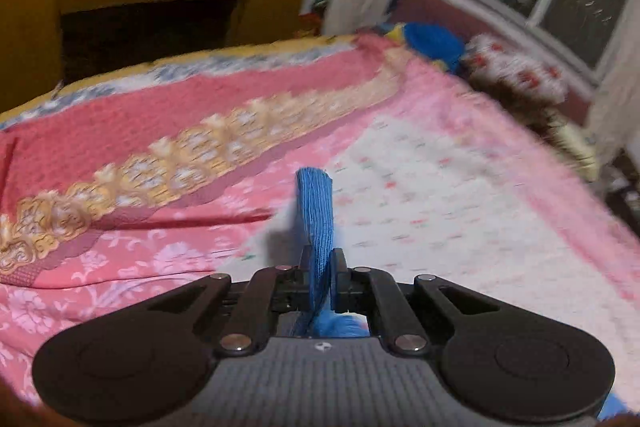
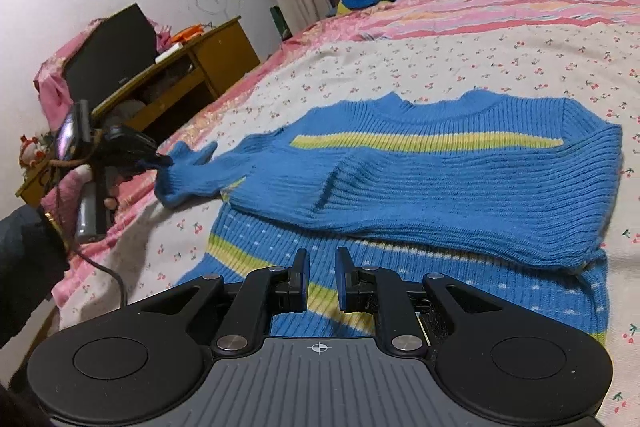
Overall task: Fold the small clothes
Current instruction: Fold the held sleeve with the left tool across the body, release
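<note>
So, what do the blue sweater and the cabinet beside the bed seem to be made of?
The blue sweater looks like knitted yarn, wool or acrylic, I cannot tell which: raised ribs run across it, matte, with yellow-green stripes knitted in. The cuff pinched in the left gripper shows the same ribbing. The cabinet looks like wood or wood-look board with a smooth yellowish-brown finish; the grain is too small to see.

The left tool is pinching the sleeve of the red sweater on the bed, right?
Almost. The left tool is pinching a sleeve, but the sweater on the bed is blue with yellow stripes, not red. The right wrist view shows it.
</note>
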The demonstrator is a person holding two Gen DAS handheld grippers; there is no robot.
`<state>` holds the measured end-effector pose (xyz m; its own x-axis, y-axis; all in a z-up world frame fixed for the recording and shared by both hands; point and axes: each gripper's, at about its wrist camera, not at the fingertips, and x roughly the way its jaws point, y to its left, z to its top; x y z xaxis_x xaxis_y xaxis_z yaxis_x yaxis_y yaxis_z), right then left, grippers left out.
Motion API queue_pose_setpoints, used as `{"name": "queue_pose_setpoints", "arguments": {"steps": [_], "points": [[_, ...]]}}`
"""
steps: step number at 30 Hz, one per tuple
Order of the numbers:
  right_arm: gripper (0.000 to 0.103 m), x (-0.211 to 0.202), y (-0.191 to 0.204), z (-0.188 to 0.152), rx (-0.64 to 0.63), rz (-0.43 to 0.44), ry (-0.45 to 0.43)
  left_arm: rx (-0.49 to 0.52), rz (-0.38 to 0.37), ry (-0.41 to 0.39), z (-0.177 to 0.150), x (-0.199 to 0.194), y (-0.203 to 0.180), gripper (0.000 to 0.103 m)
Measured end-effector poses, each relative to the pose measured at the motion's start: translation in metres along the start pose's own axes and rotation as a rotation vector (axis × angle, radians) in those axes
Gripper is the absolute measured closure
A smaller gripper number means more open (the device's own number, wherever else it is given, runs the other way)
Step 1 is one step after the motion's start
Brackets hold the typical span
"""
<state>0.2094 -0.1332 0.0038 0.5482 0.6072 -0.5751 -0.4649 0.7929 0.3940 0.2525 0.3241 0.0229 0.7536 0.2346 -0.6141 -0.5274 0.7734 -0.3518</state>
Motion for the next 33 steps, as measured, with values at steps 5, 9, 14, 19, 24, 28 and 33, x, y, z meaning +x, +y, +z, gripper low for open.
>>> {"name": "queue_pose_setpoints", "arguments": {"steps": [5,9,14,19,24,28,33], "points": [[0.087,-0.010,0.000,0.005,0.010,0.011,-0.032,0.060,-0.162,-0.025,-0.001,-0.044,-0.043,0.090],[0.087,-0.019,-0.002,0.009,0.025,0.013,-0.055,0.126,-0.301,-0.003,-0.013,-0.066,-0.090,0.090],[0.087,-0.029,-0.011,0.014,0.046,-0.004,-0.085,0.206,-0.458,0.083,-0.046,-0.077,-0.147,0.090],[0.087,-0.030,-0.028,0.018,0.077,-0.045,-0.083,0.378,-0.504,0.187,-0.104,-0.075,-0.192,0.087],[0.087,-0.032,-0.045,0.017,0.126,-0.059,-0.055,0.417,-0.475,0.246,-0.138,-0.082,-0.185,0.077],[0.087,-0.032,-0.051,0.017,0.159,-0.043,-0.044,0.409,-0.401,0.196,-0.144,-0.087,-0.161,0.073],[0.078,-0.027,-0.058,0.015,0.216,-0.009,-0.027,0.347,-0.336,0.120,-0.150,-0.091,-0.123,0.070]]}}
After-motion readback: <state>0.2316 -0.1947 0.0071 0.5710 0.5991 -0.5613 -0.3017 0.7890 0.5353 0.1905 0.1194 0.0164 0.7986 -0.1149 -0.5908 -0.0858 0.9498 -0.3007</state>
